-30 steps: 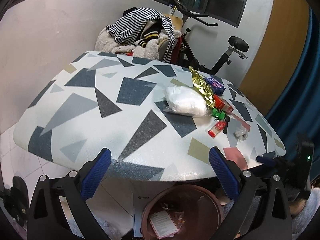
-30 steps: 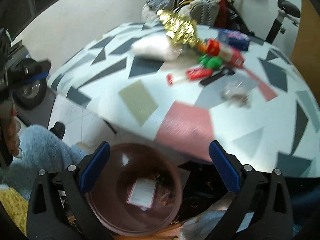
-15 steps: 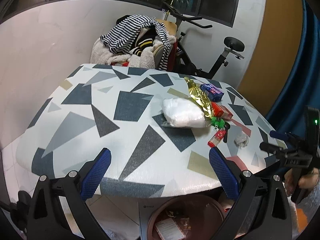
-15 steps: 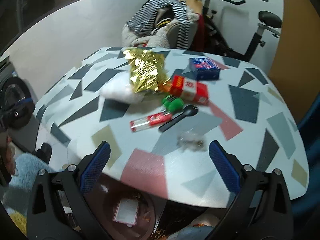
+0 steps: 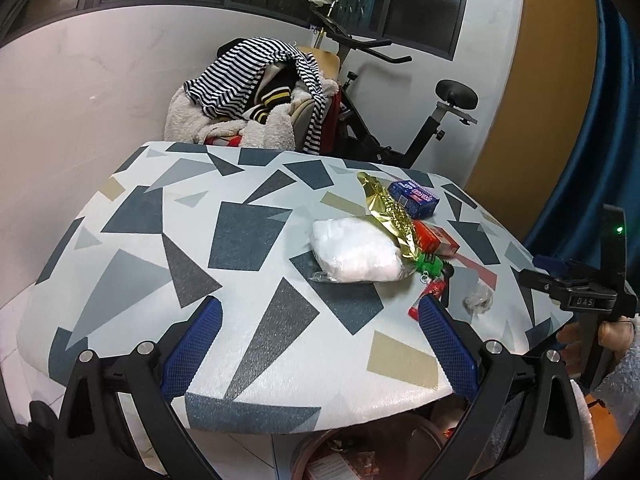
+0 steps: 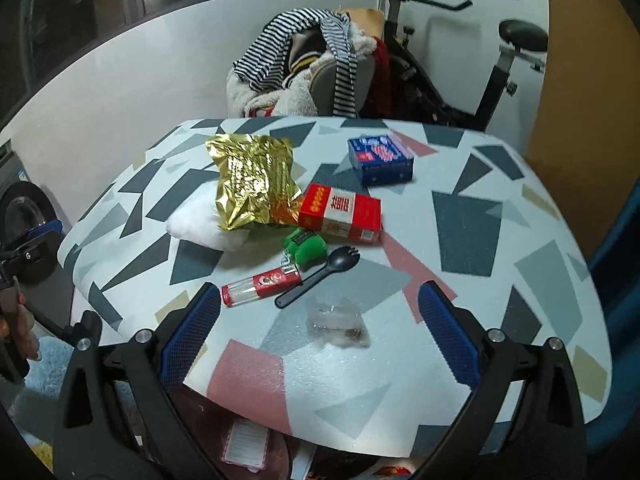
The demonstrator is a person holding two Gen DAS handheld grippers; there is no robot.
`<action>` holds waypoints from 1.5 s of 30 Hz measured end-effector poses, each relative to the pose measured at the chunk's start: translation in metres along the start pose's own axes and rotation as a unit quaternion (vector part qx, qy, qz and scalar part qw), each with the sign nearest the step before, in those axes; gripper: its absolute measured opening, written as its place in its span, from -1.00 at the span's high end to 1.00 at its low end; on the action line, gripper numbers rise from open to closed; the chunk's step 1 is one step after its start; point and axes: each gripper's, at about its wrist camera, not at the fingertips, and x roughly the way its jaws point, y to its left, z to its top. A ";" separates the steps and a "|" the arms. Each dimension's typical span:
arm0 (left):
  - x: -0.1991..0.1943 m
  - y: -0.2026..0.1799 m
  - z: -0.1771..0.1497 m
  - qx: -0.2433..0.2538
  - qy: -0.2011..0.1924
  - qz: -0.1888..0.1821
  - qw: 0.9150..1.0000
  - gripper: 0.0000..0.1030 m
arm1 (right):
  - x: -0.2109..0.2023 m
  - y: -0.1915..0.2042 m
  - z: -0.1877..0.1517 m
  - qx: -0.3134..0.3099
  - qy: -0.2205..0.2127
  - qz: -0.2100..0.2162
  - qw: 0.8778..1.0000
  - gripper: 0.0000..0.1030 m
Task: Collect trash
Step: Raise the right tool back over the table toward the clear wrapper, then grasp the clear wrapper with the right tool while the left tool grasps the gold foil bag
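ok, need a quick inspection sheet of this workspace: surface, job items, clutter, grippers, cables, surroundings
Surface: table, geometric print.
Job's things: gold foil bag resting on white plastic bag; red box, blue box, green item, red tube, black spork, clear wrapper; bin below the near edge.
Clutter: nothing seen.
Grippers: left hand-held gripper and right hand-held gripper open, empty.
Cables: nothing seen.
Surroundings: clothes pile, exercise bike.
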 end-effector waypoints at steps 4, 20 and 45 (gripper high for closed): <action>0.007 0.001 0.003 0.000 0.009 0.001 1.000 -0.86 | 0.012 -0.007 -0.004 0.013 0.021 0.008 1.000 -0.89; 0.021 0.001 -0.005 0.003 0.023 0.013 1.000 -0.86 | 0.058 -0.022 -0.029 0.045 0.061 -0.025 0.997 -0.89; 0.038 -0.012 -0.007 0.000 0.051 -0.024 0.998 -0.86 | 0.057 -0.015 -0.018 0.057 0.045 -0.016 0.997 0.05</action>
